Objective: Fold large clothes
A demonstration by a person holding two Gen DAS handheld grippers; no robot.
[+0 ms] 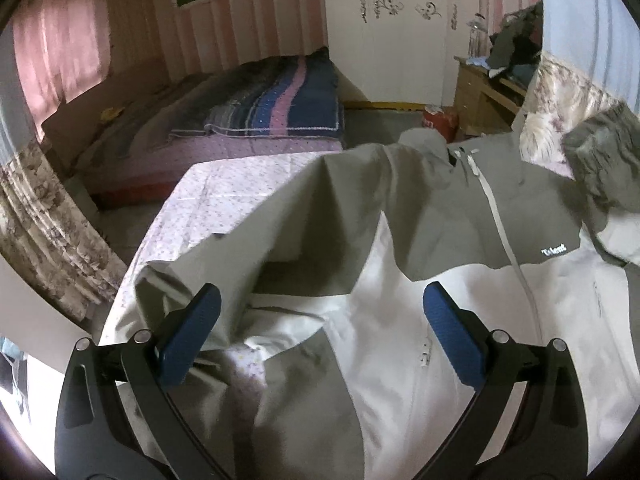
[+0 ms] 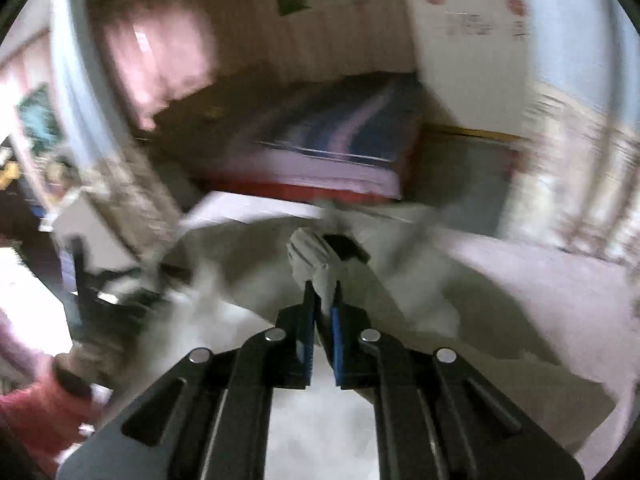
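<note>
A large grey and white jacket (image 1: pixel 460 216) with a white front zip and a fur-trimmed hood (image 1: pixel 600 160) lies spread on a table under a lilac dotted cloth (image 1: pixel 224 192). Its left sleeve (image 1: pixel 240 248) is folded in over the body. My left gripper (image 1: pixel 320 320) is open, just above the white lower part of the jacket, its left pad touching the sleeve cuff. In the blurred right wrist view my right gripper (image 2: pixel 322 300) is shut on a bunched piece of the jacket's grey fabric (image 2: pixel 314 256), held above the jacket (image 2: pixel 400 280).
A bed with a striped blue and pink blanket (image 1: pixel 272 100) stands beyond the table. A white wardrobe (image 1: pixel 400 40) and a wooden desk with piled clothes (image 1: pixel 500 76) are at the back right. A flowered curtain (image 1: pixel 48 240) hangs at the left.
</note>
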